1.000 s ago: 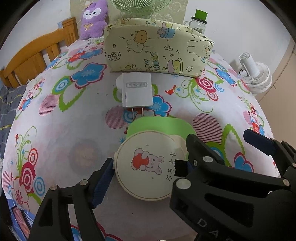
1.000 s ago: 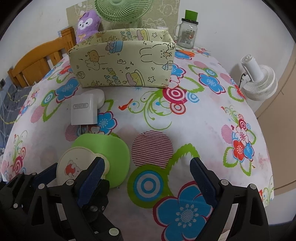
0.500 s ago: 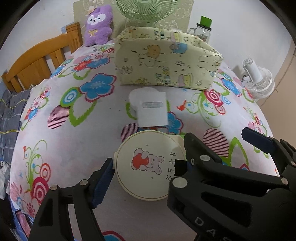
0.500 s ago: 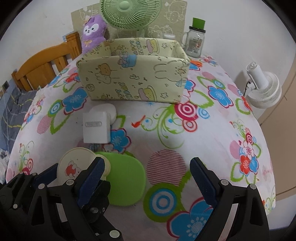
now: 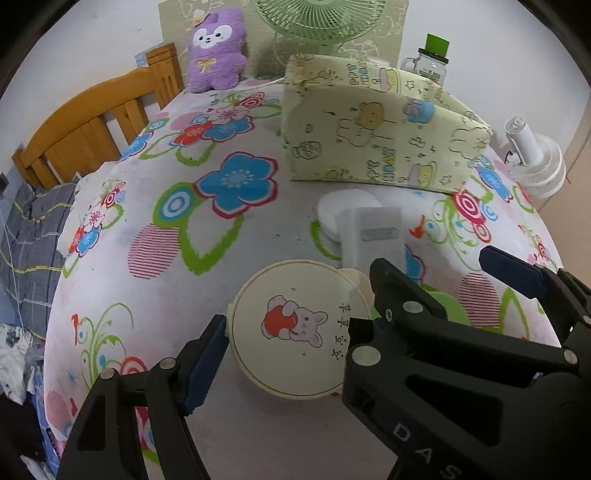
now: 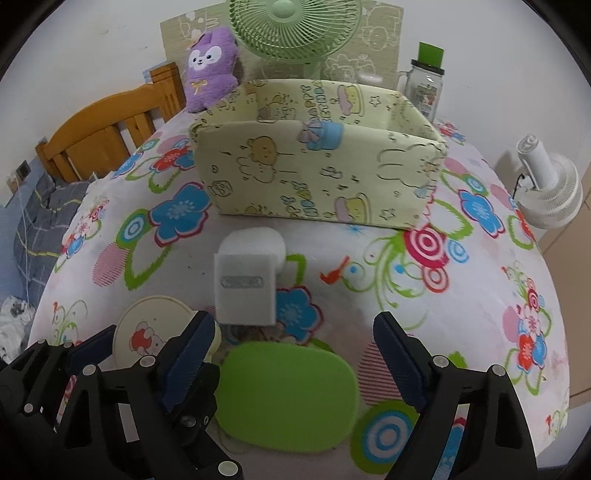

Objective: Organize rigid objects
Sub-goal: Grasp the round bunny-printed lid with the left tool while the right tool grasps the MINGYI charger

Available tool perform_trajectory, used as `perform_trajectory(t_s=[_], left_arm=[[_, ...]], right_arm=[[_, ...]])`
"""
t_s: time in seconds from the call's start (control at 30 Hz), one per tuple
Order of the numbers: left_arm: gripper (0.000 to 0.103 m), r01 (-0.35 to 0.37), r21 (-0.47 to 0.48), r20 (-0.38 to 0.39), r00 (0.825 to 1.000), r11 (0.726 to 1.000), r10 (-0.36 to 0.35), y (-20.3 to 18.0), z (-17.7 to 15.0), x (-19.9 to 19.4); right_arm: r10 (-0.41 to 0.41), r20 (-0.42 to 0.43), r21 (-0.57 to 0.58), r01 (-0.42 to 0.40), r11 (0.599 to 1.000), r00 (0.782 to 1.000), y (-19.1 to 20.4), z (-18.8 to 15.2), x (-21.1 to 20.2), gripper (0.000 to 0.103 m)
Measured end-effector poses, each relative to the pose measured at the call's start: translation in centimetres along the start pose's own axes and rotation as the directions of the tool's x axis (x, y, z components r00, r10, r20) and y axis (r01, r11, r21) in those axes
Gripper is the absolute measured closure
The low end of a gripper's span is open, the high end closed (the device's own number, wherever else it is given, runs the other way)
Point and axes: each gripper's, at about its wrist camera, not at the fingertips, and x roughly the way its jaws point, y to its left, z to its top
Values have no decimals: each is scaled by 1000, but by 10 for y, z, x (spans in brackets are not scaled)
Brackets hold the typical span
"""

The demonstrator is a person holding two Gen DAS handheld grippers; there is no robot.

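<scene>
My left gripper [image 5: 295, 332] is shut on a round cream case with a cartoon bear [image 5: 299, 328] and holds it above the flowered tablecloth; it also shows in the right wrist view [image 6: 147, 332]. My right gripper [image 6: 295, 354] is open and empty, over a flat green oval object [image 6: 288, 395]. A white charger block [image 6: 245, 286] lies ahead, with a white round puck [image 6: 255, 238] behind it. The yellow cartoon-print box [image 6: 317, 181] stands open at the back. In the left wrist view the charger [image 5: 373, 236] and box [image 5: 380, 144] lie ahead.
A purple plush [image 6: 210, 66], a green fan [image 6: 295, 26] and a glass jar with a green lid [image 6: 424, 85] stand behind the box. A wooden bed frame [image 5: 92, 125] is at the left, a white fan [image 6: 546, 188] at the right beyond the table edge.
The round case has risen off the green oval object in my left gripper and moved left. My right gripper has come closer to the green object and the charger.
</scene>
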Motion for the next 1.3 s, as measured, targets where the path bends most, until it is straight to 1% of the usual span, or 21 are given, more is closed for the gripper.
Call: perform_trajectory(t_s=[0.1, 0.33, 0.4, 0.5, 0.53, 0.57, 0.6, 0.63, 0.67, 0.93, 1.3], left_arm=[[24, -3, 1, -4, 1000, 1000, 3, 6, 3, 3], [24, -8, 21, -18, 1000, 1000, 8, 14, 13, 15], [24, -8, 26, -20, 1000, 1000, 9, 17, 16, 19], [24, -8, 29, -20, 1000, 1000, 9, 19, 20, 23], [24, -8, 28, -21, 1000, 1000, 8, 20, 22, 24], [24, -6, 26, -22, 1000, 1000, 7, 21, 22, 25], [24, -5, 22, -23, 1000, 1000, 5, 22, 23, 26], [24, -2, 17, -24, 1000, 1000, 3, 22, 24, 26], [24, -2, 14, -27, 1000, 1000, 2, 23, 24, 27], [24, 4, 18, -17, 1000, 1000, -4, 18, 26, 23], [24, 24, 54, 38, 999, 998, -26, -9, 39, -2]], right_arm=[[3, 0, -2, -3, 1000, 1000, 6, 5, 6, 14], [8, -11, 9, -8, 1000, 1000, 13, 13, 21, 26], [7, -12, 10, -7, 1000, 1000, 14, 15, 25, 26], [7, -9, 10, -7, 1000, 1000, 16, 19, 29, 30], [9, -13, 11, -9, 1000, 1000, 16, 20, 32, 36], [15, -26, 11, -15, 1000, 1000, 17, 22, 34, 44], [24, -40, 11, -23, 1000, 999, 17, 22, 37, 49], [37, -59, 12, -37, 999, 998, 17, 23, 40, 57], [43, -70, 14, -43, 999, 997, 18, 24, 42, 60], [31, -72, 27, -29, 999, 997, 14, 24, 36, 61], [17, -27, 59, -15, 998, 999, -10, 33, 8, 61]])
